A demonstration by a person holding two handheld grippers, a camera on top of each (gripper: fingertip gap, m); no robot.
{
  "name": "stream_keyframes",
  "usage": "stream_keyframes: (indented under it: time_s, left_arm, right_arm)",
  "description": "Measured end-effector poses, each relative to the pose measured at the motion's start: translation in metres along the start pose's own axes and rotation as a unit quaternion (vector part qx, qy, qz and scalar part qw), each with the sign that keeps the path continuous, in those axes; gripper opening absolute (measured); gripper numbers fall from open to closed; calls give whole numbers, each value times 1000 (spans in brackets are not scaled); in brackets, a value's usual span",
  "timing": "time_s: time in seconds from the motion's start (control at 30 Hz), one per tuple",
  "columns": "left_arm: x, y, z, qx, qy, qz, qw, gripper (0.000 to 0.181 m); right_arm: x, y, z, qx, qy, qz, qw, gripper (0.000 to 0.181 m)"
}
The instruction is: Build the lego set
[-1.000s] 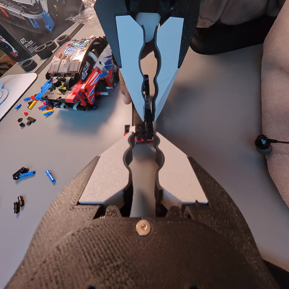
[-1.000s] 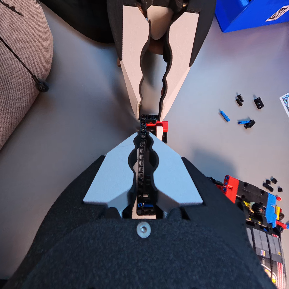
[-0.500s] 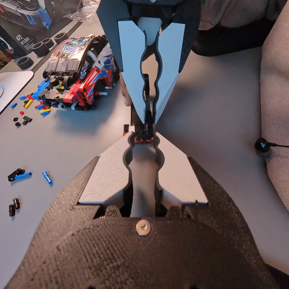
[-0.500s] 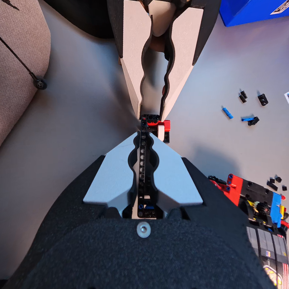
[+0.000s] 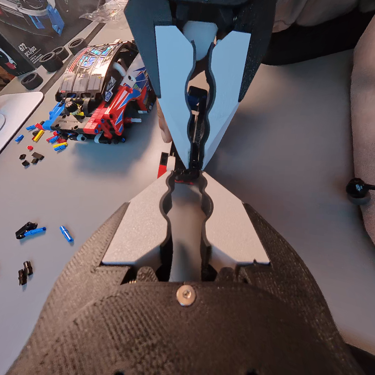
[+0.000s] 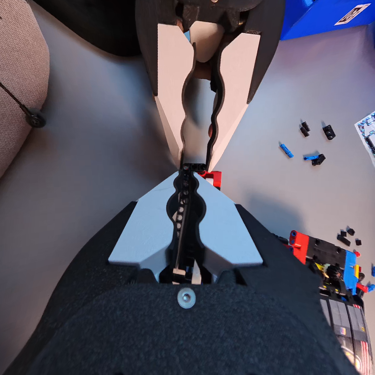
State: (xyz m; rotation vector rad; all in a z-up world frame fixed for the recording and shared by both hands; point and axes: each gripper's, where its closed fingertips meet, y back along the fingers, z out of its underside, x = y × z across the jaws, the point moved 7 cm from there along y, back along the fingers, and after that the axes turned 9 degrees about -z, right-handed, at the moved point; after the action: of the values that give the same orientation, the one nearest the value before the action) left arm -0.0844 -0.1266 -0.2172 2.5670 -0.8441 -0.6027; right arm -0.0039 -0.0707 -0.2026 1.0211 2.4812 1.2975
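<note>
Right gripper clamped the long black beam lengthwise; left gripper pinched its small red-black end block at frame centre, tip-to-tip, likely bracing for a push-fit.

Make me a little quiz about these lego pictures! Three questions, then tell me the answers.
1. True or false: the right gripper is empty.
2. In the left wrist view, where is the half-built car? A: left of the grippers. B: right of them. C: between the fingers.
3. Fill the gap: the loose pin lying on its own on the table is ___.

Key:
1. False. It is shut on the long black beam, and the left gripper pinches the beam's far end.
2. A
3. Blue
</note>
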Motion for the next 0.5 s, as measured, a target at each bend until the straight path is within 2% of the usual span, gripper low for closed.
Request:
stream_keyframes:
  time_s: [0.13,0.27,0.33,0.43,0.5]
  left_arm:
    - [-4,0,-1,1,-3,5,1000,22]
    - [-24,0,3,11,19,53,998,60]
    - [-31,-9,7,3,4,86,996,70]
    - [-31,-25,8,-18,-64,127,990,74]
    - [-28,-34,5,-19,-78,153,985,69]
  right_arm:
    - [2,1,1,-2,-18,-1,1000,4]
    - [4,2,2,-6,-24,-1,1000,4]
    - [4,2,2,-8,-29,0,1000,4]
    - [6,4,4,-17,-43,7,999,4]
    - [6,4,5,-24,-55,17,998,4]
